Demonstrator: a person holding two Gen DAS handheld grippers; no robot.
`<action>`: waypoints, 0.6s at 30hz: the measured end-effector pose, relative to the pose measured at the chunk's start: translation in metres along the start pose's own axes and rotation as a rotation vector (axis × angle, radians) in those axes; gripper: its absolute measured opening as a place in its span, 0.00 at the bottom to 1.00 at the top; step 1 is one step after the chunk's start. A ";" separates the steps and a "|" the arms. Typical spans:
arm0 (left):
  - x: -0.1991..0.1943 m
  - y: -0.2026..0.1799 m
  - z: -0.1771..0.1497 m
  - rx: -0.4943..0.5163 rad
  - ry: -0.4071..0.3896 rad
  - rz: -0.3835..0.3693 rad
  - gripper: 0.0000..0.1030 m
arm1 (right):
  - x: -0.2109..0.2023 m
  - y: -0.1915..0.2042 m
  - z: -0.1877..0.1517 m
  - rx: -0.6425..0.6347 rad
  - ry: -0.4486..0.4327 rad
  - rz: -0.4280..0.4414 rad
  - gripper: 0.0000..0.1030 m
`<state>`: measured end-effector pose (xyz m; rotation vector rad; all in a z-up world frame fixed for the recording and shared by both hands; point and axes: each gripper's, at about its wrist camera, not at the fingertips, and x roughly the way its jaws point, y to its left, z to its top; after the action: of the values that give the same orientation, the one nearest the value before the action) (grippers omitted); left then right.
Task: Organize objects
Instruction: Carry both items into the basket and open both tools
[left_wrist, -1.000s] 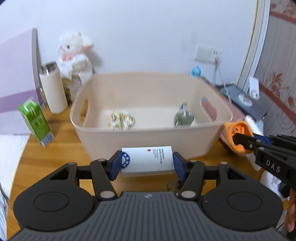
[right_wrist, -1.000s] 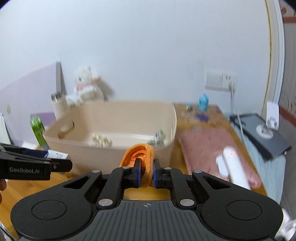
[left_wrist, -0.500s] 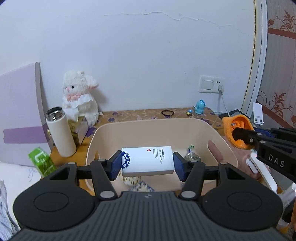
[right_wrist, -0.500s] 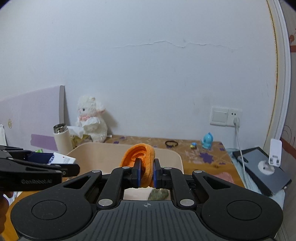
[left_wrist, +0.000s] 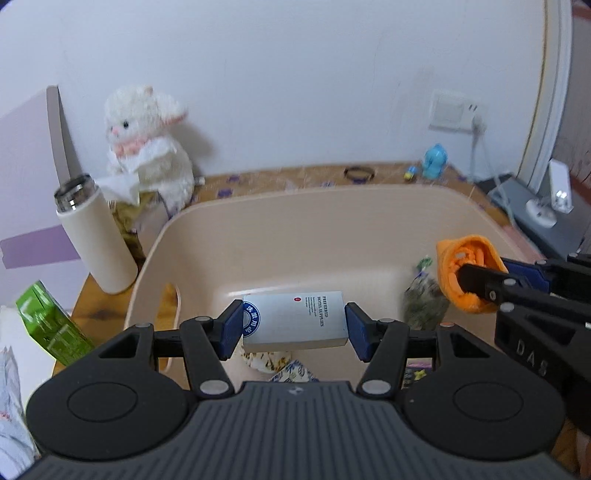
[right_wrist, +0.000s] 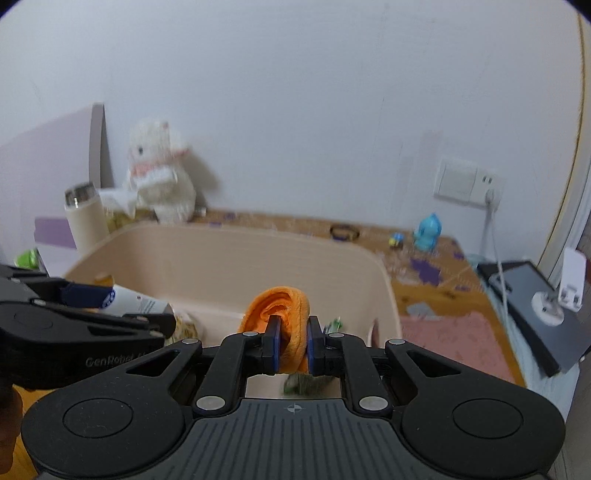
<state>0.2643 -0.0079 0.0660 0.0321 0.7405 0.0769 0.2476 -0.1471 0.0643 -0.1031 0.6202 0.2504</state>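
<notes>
My left gripper (left_wrist: 294, 328) is shut on a white box with a blue round logo (left_wrist: 295, 319) and holds it over the inside of the beige plastic bin (left_wrist: 332, 206). My right gripper (right_wrist: 291, 345) is shut on an orange rolled cloth (right_wrist: 286, 314), held over the bin's right part (right_wrist: 384, 288); the cloth also shows in the left wrist view (left_wrist: 465, 273). A greenish wrapped packet (left_wrist: 424, 302) and a patterned packet (left_wrist: 269, 360) lie on the bin floor.
A white thermos (left_wrist: 94, 236), a white plush lamb (left_wrist: 147, 147) and a green carton (left_wrist: 48, 325) stand left of the bin. A pink cloth (right_wrist: 450, 343), a dark tablet (right_wrist: 528, 295), a blue toy (right_wrist: 428, 232) and a hair tie (right_wrist: 345, 232) are to the right and behind.
Both grippers have moved forward and down over the bin with their loads; a second ago they were in front of the bin's near wall.
</notes>
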 end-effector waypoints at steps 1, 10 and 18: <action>0.004 0.000 -0.001 0.001 0.011 0.007 0.59 | 0.005 0.000 -0.002 -0.002 0.014 -0.001 0.15; -0.004 0.008 -0.004 0.019 0.003 0.011 0.80 | -0.008 -0.005 -0.006 0.019 0.011 0.012 0.56; -0.038 0.016 -0.004 -0.005 -0.038 -0.016 0.82 | -0.049 -0.010 -0.001 0.001 -0.050 0.001 0.67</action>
<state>0.2326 0.0053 0.0895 0.0232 0.7026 0.0625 0.2112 -0.1670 0.0926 -0.0948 0.5704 0.2533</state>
